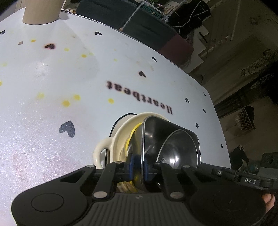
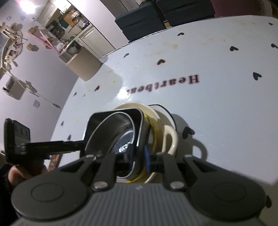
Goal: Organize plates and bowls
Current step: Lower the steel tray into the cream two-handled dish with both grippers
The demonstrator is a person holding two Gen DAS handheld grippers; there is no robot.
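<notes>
A square steel container [image 1: 166,132] with a round steel bowl [image 1: 175,153] nested inside sits in a cream handled bowl [image 1: 104,147], with something yellow [image 1: 129,139] between them. A dark-rimmed white plate [image 2: 165,111] lies under the stack. My left gripper [image 1: 139,165] is shut on the container's near rim, its blue pads on either side of the wall. My right gripper [image 2: 139,156] is shut on the opposite rim of the same steel container [image 2: 113,121], next to the cream bowl's handle [image 2: 172,140].
The stack rests on a white round table [image 1: 52,87] printed with black hearts and the word "Heartbeat". A tan cylinder [image 1: 41,12] stands at the table's far edge. Dark chairs [image 1: 149,27] stand beyond it. The table's edge is close on the right [image 1: 224,139].
</notes>
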